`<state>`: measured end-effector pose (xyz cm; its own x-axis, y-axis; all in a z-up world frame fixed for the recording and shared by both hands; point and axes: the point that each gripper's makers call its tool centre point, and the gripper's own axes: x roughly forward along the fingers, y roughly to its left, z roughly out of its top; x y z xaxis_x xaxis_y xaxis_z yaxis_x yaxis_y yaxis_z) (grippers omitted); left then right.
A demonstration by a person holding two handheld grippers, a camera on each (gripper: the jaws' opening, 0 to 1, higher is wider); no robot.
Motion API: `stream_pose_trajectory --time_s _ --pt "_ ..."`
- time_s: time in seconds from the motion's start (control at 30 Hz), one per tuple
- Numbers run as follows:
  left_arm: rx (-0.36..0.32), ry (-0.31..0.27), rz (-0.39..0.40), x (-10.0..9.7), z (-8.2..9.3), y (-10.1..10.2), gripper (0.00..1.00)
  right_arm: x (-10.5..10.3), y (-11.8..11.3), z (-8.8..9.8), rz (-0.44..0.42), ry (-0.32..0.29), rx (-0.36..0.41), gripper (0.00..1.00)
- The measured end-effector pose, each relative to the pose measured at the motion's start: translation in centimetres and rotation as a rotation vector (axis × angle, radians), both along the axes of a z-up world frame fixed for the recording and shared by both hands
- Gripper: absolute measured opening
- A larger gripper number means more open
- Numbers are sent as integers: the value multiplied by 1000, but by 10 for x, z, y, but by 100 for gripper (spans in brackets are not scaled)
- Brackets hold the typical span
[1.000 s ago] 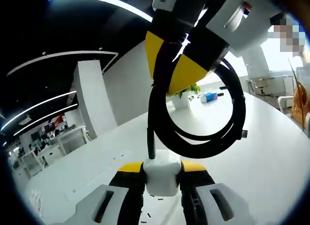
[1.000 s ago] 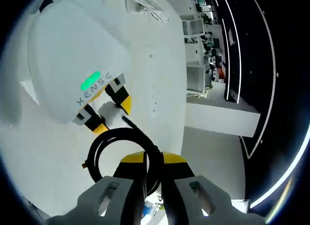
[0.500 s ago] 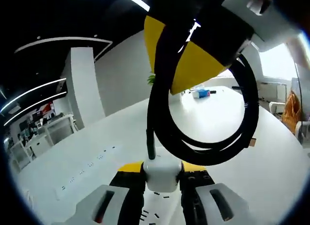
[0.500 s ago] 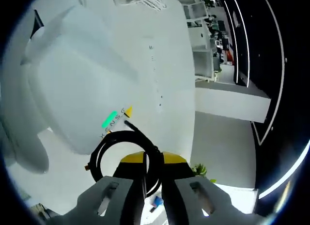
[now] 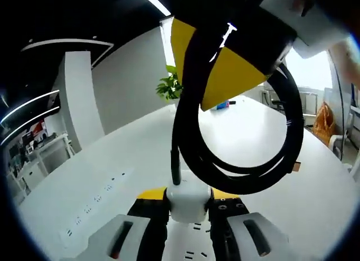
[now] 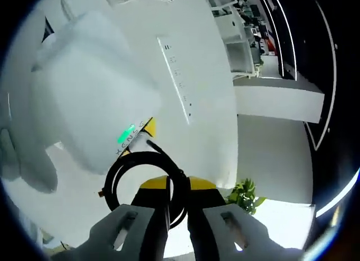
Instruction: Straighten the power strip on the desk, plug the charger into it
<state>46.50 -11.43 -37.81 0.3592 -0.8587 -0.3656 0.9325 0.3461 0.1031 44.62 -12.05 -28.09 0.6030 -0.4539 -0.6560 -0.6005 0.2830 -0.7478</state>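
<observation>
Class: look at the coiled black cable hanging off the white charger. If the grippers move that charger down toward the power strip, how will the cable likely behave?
The cable is probably springy rather than limp: it holds round loops in mid-air. The right gripper pinches the loops, so they should follow it. The charger, clamped in the left gripper, looks rigid, and the cable may tug on it.

Open office with a dark ceiling and white furniture

A long white bench (image 5: 264, 131) runs toward a leafy green plant (image 5: 170, 86) against a pale wall (image 5: 129, 75). Curved light strips (image 5: 62, 43) cross the black ceiling; a bright window (image 5: 309, 70) glows at the right, white desks (image 5: 39, 154) stand at the left.
</observation>
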Motion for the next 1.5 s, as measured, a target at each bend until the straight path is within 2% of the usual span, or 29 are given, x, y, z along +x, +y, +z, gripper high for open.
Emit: stream_pose_trajectory --time_s 0.17,0.47,0.63,0.77,0.83,1.07,1.13,1.17,1.2,1.27,1.4,1.5 --pt "-4 -16 -15 1 2 2 26 -3 2 -1 -16 21 56 8" --pt "8 19 -70 -10 1 3 26 -13 0 -7 -49 71 123 8" --pt "15 7 -84 -11 1 1 26 -16 -2 -8 -55 78 129 8" --pt "12 18 -98 -14 0 0 26 -17 -4 -10 -64 87 131 8" --pt "46 3 -104 -15 -6 1 26 -20 -3 -16 -65 108 140 8" --pt "15 8 -104 -14 -6 0 26 -20 -2 -16 -65 102 137 8" --pt "24 -2 -110 -14 -8 1 26 -22 1 -18 -69 112 158 8" --pt "108 -34 -120 -13 -19 6 26 -28 9 -29 -64 168 220 8" --pt "64 -34 -128 -17 -15 1 26 -30 10 -31 -91 186 235 8" --pt "76 -37 -119 -15 -15 3 26 -17 9 -27 -61 141 202 8" --pt "43 -10 -106 -11 -14 2 26 -11 6 -27 -70 135 197 8" --pt "26 -6 -108 -12 -14 2 26 -9 5 -28 -58 138 233 8"
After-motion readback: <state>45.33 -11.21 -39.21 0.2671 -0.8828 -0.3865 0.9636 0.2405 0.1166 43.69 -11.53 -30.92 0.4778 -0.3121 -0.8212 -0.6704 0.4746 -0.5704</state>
